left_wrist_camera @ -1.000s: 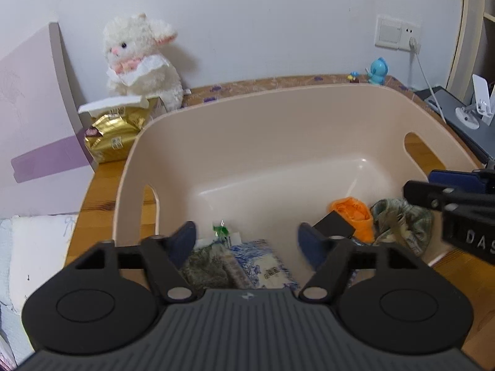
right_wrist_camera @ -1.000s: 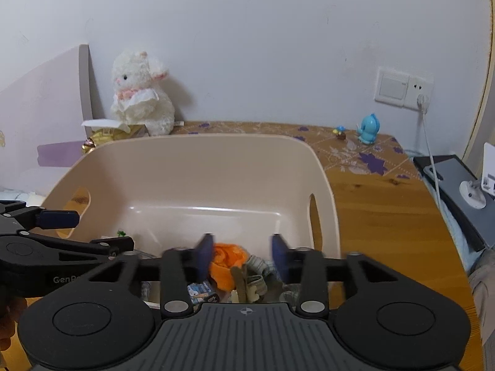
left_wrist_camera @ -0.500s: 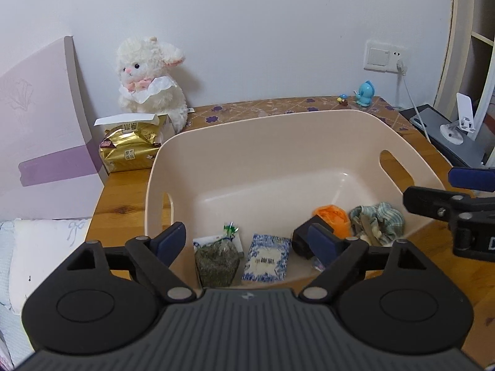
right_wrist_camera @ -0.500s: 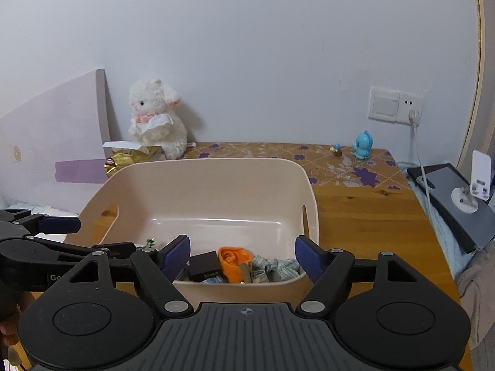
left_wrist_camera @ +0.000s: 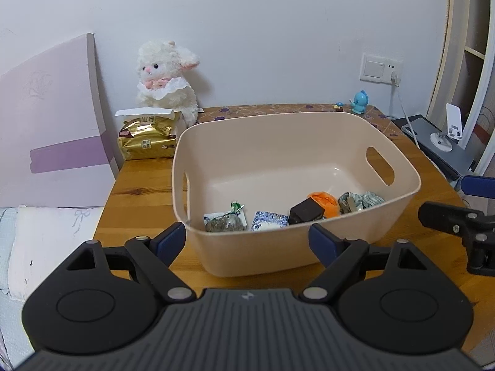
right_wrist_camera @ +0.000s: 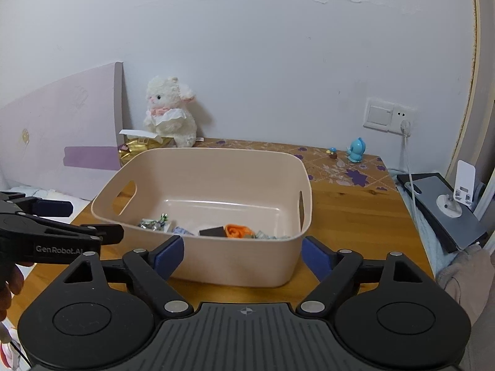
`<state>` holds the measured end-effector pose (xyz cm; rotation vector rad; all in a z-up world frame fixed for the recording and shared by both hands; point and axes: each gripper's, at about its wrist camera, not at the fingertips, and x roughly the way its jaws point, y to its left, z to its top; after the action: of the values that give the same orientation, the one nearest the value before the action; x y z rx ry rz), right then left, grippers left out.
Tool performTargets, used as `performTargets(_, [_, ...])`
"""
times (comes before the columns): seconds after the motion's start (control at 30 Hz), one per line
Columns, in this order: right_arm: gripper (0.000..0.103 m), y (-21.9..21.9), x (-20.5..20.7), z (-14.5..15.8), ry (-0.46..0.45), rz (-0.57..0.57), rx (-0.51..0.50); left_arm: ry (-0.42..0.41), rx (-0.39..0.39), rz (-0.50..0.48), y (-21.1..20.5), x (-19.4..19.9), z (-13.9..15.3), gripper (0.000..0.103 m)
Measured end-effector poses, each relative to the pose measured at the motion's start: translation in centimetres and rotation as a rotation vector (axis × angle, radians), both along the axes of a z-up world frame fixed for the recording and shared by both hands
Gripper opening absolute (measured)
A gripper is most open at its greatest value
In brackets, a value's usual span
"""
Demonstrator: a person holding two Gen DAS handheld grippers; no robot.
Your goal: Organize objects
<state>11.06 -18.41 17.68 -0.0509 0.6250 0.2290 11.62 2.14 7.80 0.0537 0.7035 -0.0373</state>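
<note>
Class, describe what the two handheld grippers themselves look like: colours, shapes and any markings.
Both the left gripper and the right gripper have a ribbed grey body, black linkage arms with round discs and silver rivets, and dark blue fingers. The left one's side shows white "GenRobot.AI" lettering in the right wrist view.

The smooth plastic tub (left_wrist_camera: 278,142) is pale peach-beige. Inside it lie a bright orange crumpled item (left_wrist_camera: 324,202), a dark brown box (left_wrist_camera: 304,213), a blue-and-white patterned packet (left_wrist_camera: 267,221) and a green-and-white checked cloth (left_wrist_camera: 360,201). The wooden table (left_wrist_camera: 139,191) is honey-brown; its far strip carries purple flowers. A white plush lamb (left_wrist_camera: 167,85) has a pink muzzle. The foil pack (left_wrist_camera: 147,142) is gold. Both grippers' finger pads (right_wrist_camera: 168,255) are navy blue.
</note>
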Motion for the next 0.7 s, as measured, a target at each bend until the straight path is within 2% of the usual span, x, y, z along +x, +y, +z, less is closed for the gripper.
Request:
performTargets(0.37, [0.089, 0.3, -4.6, 0.1, 0.007, 0.034, -0.023, -0.016, 0.0, -0.02, -0.2, -5.4, 0.4, 0.087])
performTargets(0.5, [0.089, 0.1, -5.8, 0.1, 0.017, 0.036, -0.029, -0.019, 0.045, -0.017, -0.8, -7.2, 0.0, 0.087])
performTargets(0.7, [0.091, -0.5, -7.5, 0.0, 0.032, 0.034, -0.02, -0.029, 0.052, -0.02, -1.4, -9.5, -0.1, 0.087])
